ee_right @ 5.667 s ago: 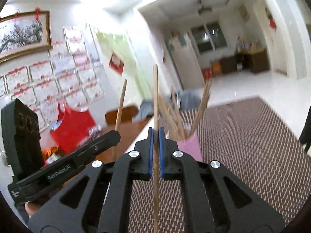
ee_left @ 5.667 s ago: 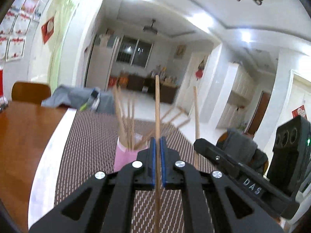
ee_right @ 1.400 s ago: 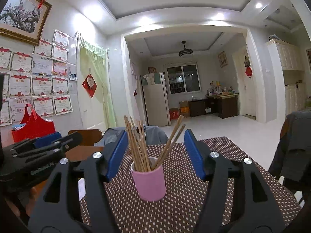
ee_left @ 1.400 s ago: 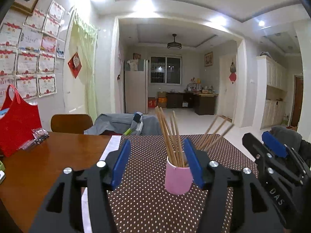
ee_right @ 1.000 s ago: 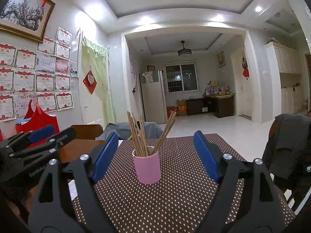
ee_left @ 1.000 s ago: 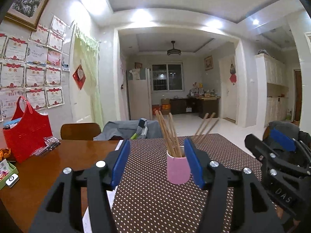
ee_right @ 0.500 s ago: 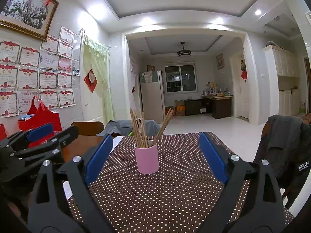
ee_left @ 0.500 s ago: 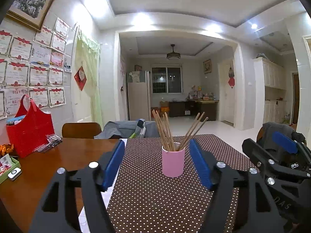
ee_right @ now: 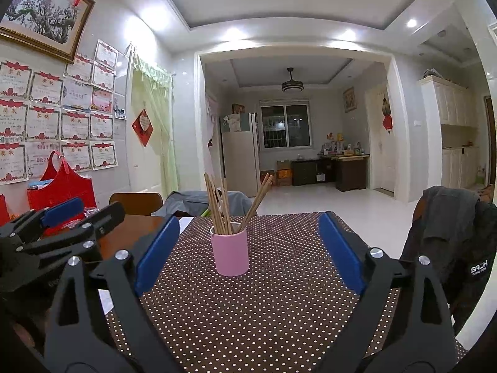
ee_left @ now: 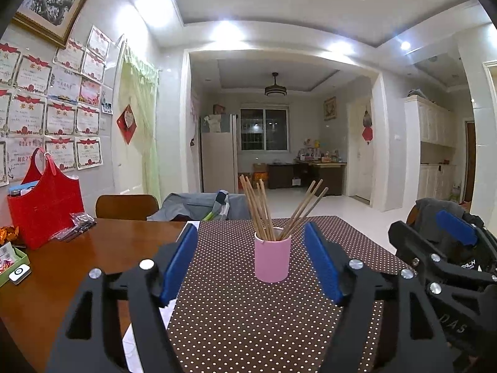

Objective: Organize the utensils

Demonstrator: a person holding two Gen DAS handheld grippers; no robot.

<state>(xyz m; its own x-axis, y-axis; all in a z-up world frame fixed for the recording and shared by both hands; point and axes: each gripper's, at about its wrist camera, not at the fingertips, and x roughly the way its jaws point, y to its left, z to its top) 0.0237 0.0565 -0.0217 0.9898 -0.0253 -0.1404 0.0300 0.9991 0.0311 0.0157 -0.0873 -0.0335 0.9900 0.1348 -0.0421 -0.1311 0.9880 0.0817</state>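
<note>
A pink cup [ee_left: 272,261] [ee_right: 231,255] stands upright on a brown dotted mat [ee_left: 248,326] [ee_right: 264,310], with several wooden chopsticks [ee_left: 257,208] [ee_right: 217,202] leaning in it. My left gripper [ee_left: 250,231] is open and empty, a short way in front of the cup. The cup stands apart from its blue pads [ee_left: 177,264]. My right gripper [ee_right: 249,219] is also open, wider, and holds nothing. Each gripper shows at the edge of the other's view: the right gripper [ee_left: 428,227] and the left gripper [ee_right: 99,206].
The mat lies on a wooden table [ee_left: 77,264]. A red bag [ee_left: 46,211] and a green box [ee_left: 12,264] sit at the left. Behind the table are a chair [ee_left: 125,206] and grey clothing [ee_left: 192,205]. A dark jacket [ee_right: 450,233] hangs at the right.
Each gripper earlier held a chopstick above the cup; both are now empty. Over the last second both pulled back from the cup and their jaws spread wider.
</note>
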